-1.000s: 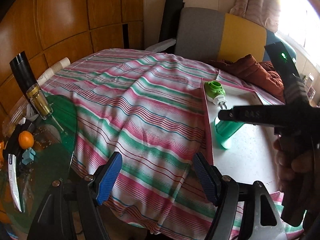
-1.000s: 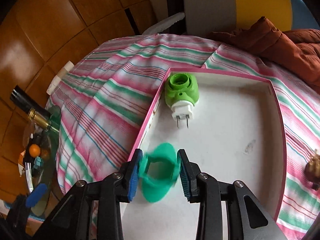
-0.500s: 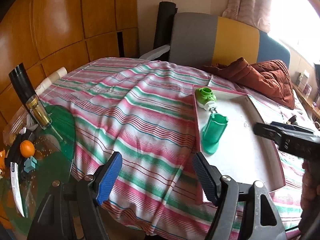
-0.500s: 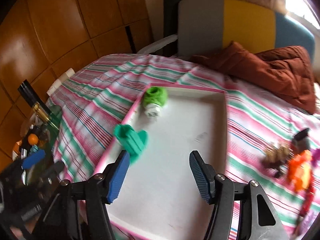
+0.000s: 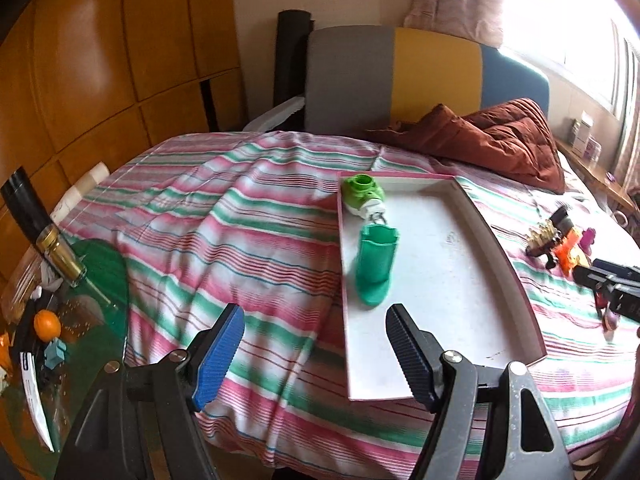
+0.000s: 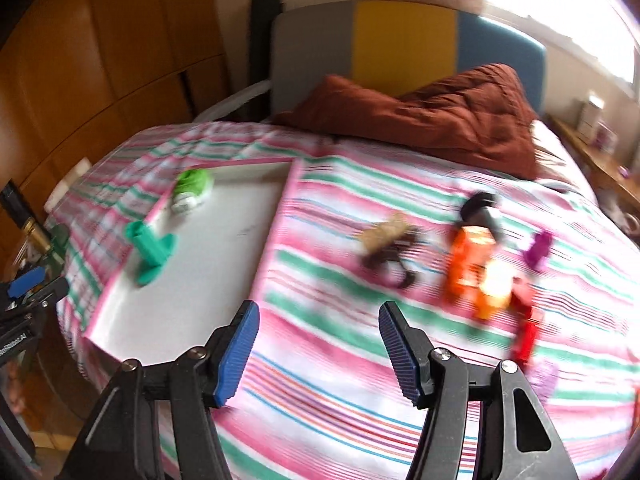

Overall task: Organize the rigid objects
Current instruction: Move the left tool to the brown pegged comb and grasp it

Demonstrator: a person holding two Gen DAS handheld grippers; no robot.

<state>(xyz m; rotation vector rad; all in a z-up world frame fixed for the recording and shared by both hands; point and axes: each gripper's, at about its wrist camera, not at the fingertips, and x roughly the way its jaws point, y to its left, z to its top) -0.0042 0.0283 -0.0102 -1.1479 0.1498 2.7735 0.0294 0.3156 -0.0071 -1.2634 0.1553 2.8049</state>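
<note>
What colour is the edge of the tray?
Pink, around a white tray. It shows best in the left wrist view.

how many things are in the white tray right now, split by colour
Teal green: 1, the teal holder, lying on its side near the left rim of the tray.
Light green: 1, the plug-in device, in the tray's far left corner.
Total: 2

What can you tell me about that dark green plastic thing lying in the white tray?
The teal-green plastic piece looks like a hollow, boxy tube with a wide flared foot. It lies tipped on its side inside the pink-rimmed tray, by the left rim, its open end beside the prongs of the lime-green plug. No gripper touches it.
</note>
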